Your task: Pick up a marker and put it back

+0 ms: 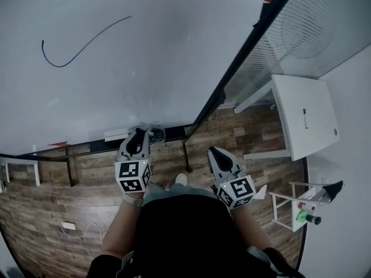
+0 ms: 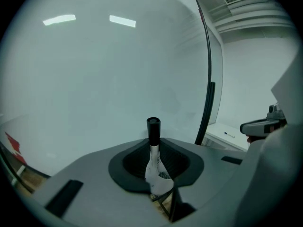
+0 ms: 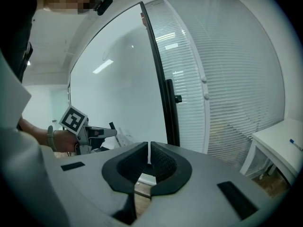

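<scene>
A marker [image 2: 153, 135] with a white barrel and a black cap stands upright between the pads of my left gripper [image 2: 154, 151], which is shut on it. In the head view this left gripper [image 1: 138, 139] is held up close to the lower edge of the whiteboard [image 1: 116, 68], by the tray [image 1: 116, 135]. A thin dark curved line [image 1: 81, 46] is drawn on the board. My right gripper [image 3: 148, 151] is shut with nothing between its pads. It hangs to the right [image 1: 214, 153], over the wooden floor, away from the board.
A black frame post [image 1: 235, 68] bounds the whiteboard on the right, with window blinds [image 3: 227, 79] beyond it. A white table [image 1: 304, 114] bearing a pen stands at the right. A small cart [image 1: 304, 210] is at the lower right. A cable [image 1: 78, 229] lies on the floor.
</scene>
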A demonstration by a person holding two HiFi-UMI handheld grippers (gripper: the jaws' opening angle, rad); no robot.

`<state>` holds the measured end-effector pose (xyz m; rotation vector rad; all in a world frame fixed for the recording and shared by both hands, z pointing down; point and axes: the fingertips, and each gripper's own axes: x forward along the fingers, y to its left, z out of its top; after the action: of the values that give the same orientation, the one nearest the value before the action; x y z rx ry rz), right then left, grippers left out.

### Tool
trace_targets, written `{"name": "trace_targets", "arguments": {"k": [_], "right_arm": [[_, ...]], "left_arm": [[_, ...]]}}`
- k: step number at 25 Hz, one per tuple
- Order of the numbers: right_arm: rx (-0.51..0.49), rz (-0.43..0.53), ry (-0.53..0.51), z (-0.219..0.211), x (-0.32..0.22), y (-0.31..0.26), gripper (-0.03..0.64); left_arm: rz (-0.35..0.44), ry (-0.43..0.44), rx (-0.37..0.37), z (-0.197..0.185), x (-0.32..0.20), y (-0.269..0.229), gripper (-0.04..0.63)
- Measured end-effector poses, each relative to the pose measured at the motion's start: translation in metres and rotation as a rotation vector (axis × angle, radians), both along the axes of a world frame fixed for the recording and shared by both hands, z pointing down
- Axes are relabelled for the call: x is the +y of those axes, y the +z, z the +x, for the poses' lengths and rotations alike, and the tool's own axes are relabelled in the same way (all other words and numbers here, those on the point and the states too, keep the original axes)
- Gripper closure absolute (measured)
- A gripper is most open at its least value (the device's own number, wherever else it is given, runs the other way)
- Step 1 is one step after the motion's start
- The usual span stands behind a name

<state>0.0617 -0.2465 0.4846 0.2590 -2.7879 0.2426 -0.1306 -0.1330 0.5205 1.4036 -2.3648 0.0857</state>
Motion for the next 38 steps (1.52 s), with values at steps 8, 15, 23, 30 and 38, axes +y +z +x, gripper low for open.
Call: {"name": "trace_targets", "arguments": {"k": [8, 15, 23, 30, 38], "right_arm": [[-0.023, -0.004, -0.087, -0.03, 0.024, -0.007, 0.586], [-0.037, -0.017, -0.178, -0.063, 0.05, -0.009, 0.586], [-0.051, -0.036, -0.296, -0.101, 0.092, -0.01, 0.586], [-0.046, -0.039, -0.413, -0.136, 0.136, -0.01, 0.586], [-0.044, -0.044, -0.52, -0.165, 0.181, -0.01, 0.586]], "left_arm": [[0.1, -0.025, -0.006, -0.002, 0.024, -0.04, 0.518], [0.1, -0.092, -0.067, -0.013, 0.068, -0.066, 0.52], [0.04, -0.182, -0.084, -0.026, 0.13, -0.067, 0.52], [-0.012, -0.259, -0.069, -0.036, 0.187, -0.056, 0.52], [-0.058, -0.322, -0.08, -0.04, 0.237, -0.049, 0.52]]}}
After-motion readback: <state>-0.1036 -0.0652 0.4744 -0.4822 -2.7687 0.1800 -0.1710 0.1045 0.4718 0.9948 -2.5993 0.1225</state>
